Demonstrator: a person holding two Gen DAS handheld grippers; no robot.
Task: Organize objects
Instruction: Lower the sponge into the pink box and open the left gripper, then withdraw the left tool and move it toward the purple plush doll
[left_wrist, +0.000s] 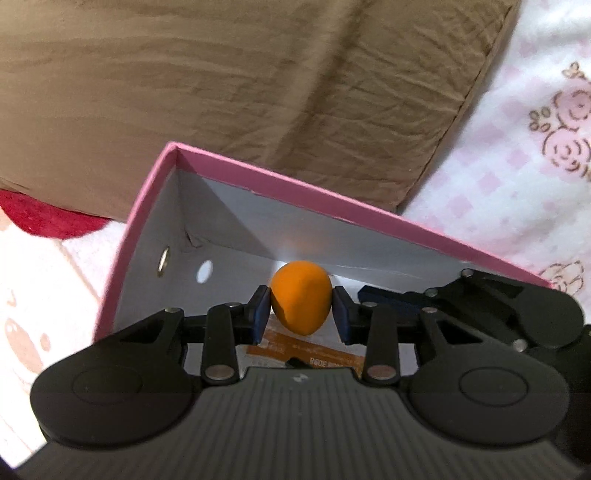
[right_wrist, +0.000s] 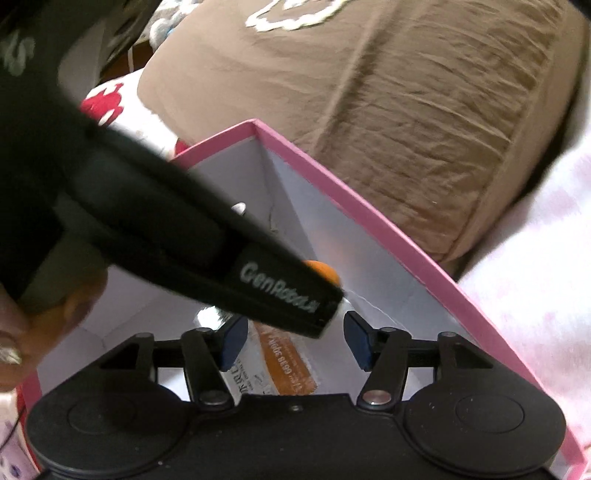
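Now the orange egg (left_wrist: 300, 296) sits clamped in the left tool (left_wrist: 301, 314).

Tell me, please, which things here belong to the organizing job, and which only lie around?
Belong to the job:
- orange ball, between the left claw pads
- pink box
- orange packet on the box floor, below the open right claw

Only lying around:
- brown pillow
- pink patterned sheet

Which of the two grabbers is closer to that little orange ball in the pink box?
Left. The left gripper has the orange ball right between its fingers, over the pink box. The right gripper sits beside it, fingers apart over an orange packet.
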